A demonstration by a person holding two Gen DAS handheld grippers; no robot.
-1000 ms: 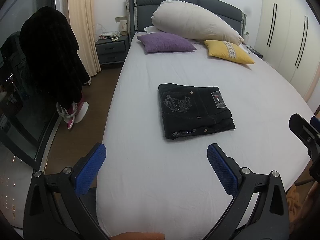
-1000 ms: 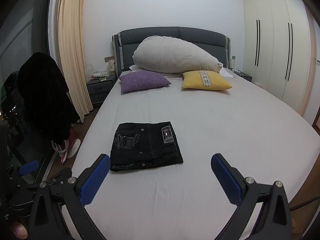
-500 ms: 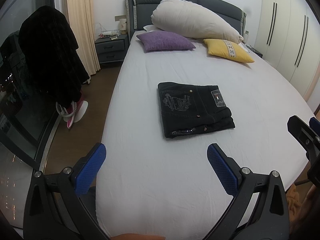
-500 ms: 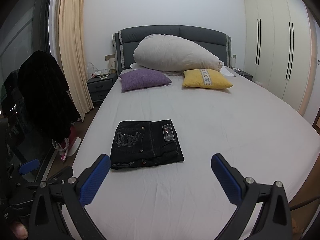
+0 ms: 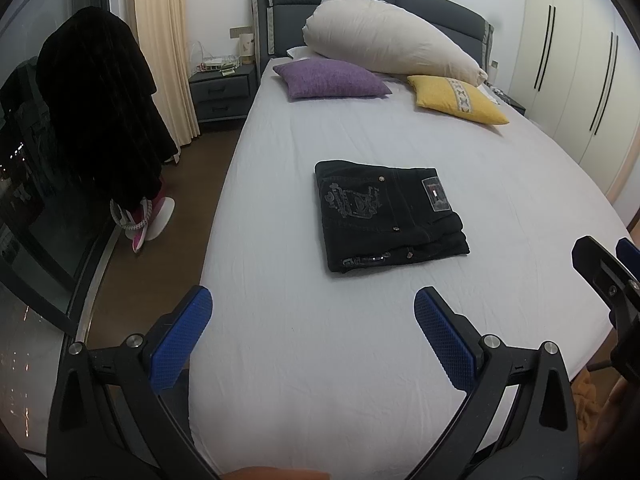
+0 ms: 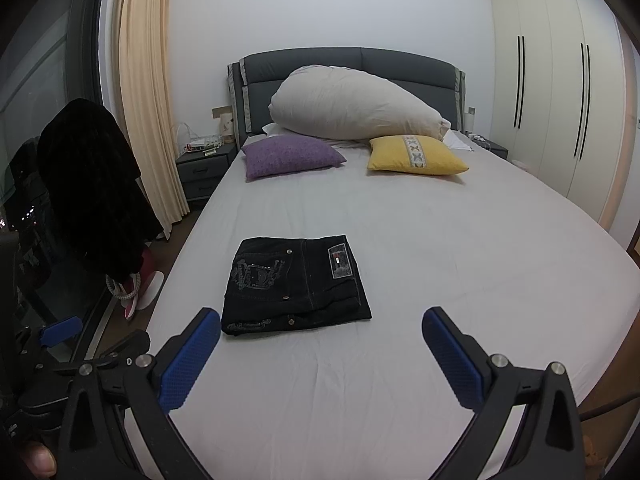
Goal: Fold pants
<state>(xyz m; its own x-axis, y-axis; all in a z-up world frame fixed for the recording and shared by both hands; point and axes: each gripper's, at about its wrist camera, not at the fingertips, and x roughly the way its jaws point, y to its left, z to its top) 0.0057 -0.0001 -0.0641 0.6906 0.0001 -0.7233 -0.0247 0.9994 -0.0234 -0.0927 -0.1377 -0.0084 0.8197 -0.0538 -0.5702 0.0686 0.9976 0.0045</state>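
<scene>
Two tools, my left tool point(image 5: 312, 320) and right tool point(image 6: 320, 332), hover spread wide and empty above the bed's point(image 5: 360, 360) foot edge; black pants point(image 5: 388, 216) lie folded mid-bed.

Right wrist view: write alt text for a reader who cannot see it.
Black pants lie folded into a neat rectangle on a white bed, beyond the open right gripper, which touches nothing. A purple cushion, a yellow cushion and a large pale pillow sit by the grey headboard.
</scene>
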